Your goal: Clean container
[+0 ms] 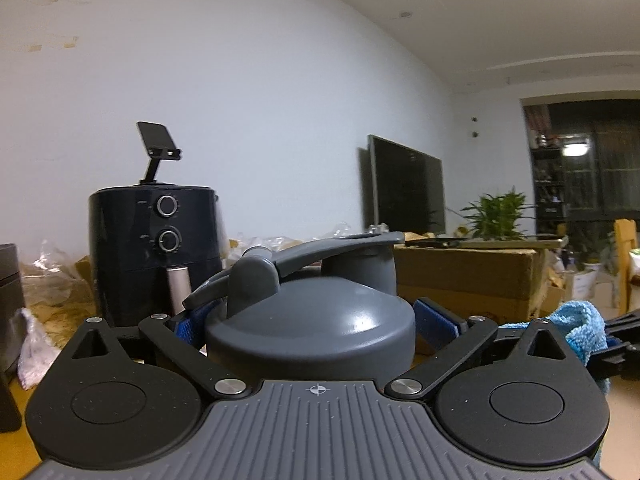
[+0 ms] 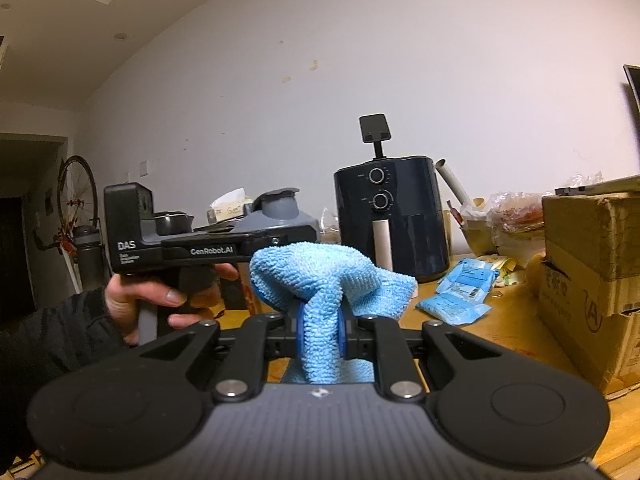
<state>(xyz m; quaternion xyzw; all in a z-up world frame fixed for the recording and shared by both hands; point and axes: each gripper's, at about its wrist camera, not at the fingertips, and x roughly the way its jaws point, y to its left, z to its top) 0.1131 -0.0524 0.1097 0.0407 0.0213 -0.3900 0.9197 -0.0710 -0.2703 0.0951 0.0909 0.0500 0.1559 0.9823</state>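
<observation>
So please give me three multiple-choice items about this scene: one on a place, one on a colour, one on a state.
1. What stands on top of the air fryer?
A. phone stand
B. plant
C. cardboard box

2. What colour is the cloth?
A. red
B. light blue
C. white

3. How is the right hand-held gripper?
A. wide open, empty
B. shut on the cloth
C. holding the container

Key: 1 A, the phone stand rises from its top; 2 B, it shows light blue; 3 B, the cloth is pinched between its pads.
</observation>
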